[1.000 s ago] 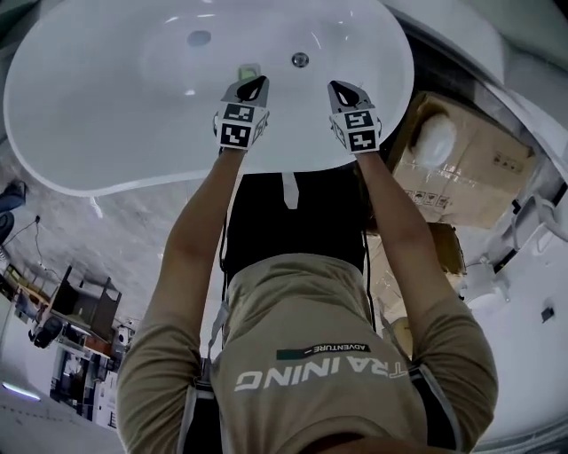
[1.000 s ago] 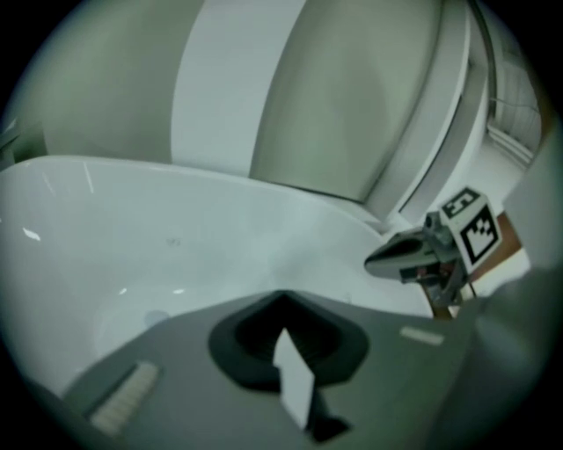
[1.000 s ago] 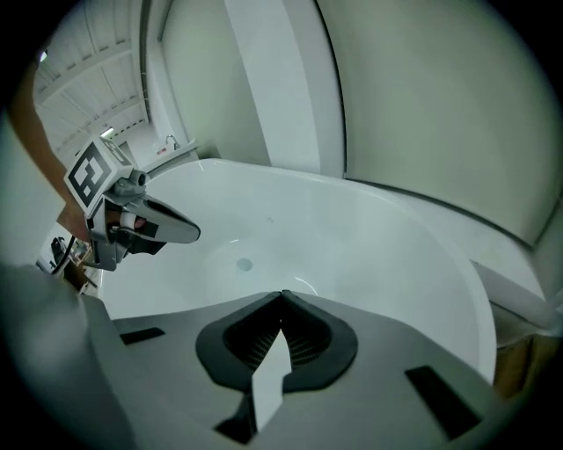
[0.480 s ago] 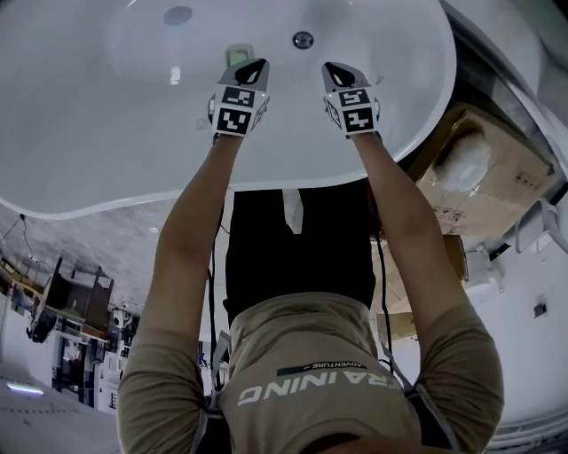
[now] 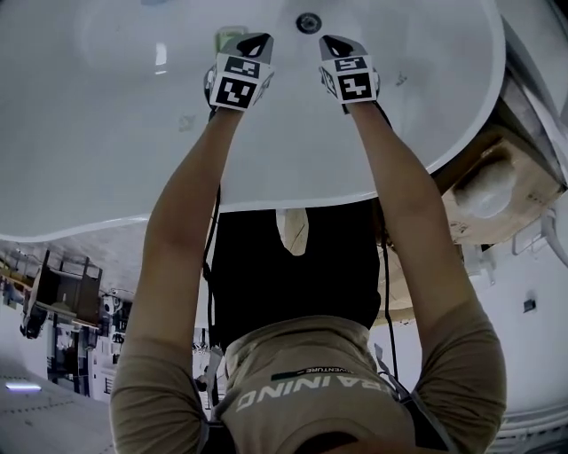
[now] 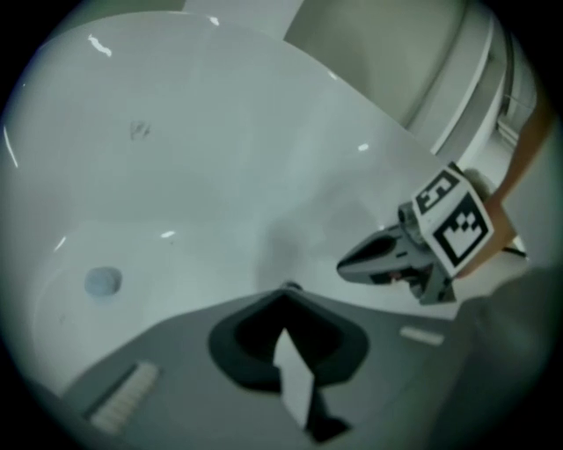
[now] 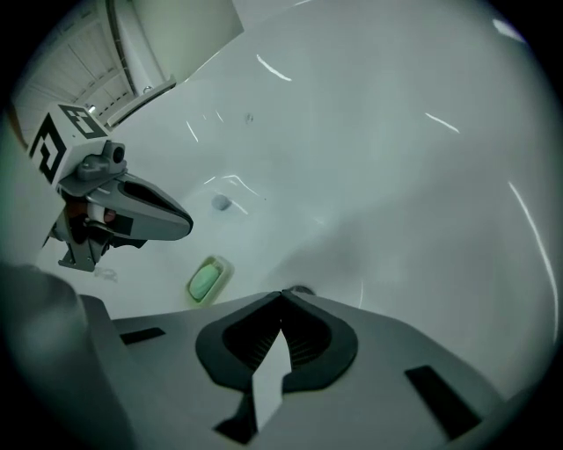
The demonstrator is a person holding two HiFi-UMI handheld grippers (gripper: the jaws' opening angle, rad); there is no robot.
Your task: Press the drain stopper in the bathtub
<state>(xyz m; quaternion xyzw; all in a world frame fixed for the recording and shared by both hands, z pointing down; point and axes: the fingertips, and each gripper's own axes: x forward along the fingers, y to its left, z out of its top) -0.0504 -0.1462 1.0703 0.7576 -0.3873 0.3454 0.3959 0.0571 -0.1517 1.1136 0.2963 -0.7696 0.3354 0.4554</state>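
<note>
1. The drain stopper (image 5: 308, 22) sits in the floor of the white bathtub (image 5: 106, 133).
2. The left gripper (image 5: 256, 42) hangs just left of the stopper, its jaws pressed together and gripping nothing.
3. The right gripper (image 5: 335, 43) is just right of the stopper, jaws likewise closed and empty. The stopper's edge peeks past its tip.
4. A green soap dish (image 7: 208, 279) lies left of the stopper.

1. The drain stopper (image 5: 308, 22) is a small, round, dark metal disc set flat in the tub floor. It sits just beyond the tips of the right gripper (image 5: 335, 44), slightly to their left.
2. The bathtub (image 5: 106, 160) is white, glossy and oval. Its basin lies under and ahead of that gripper.
</note>
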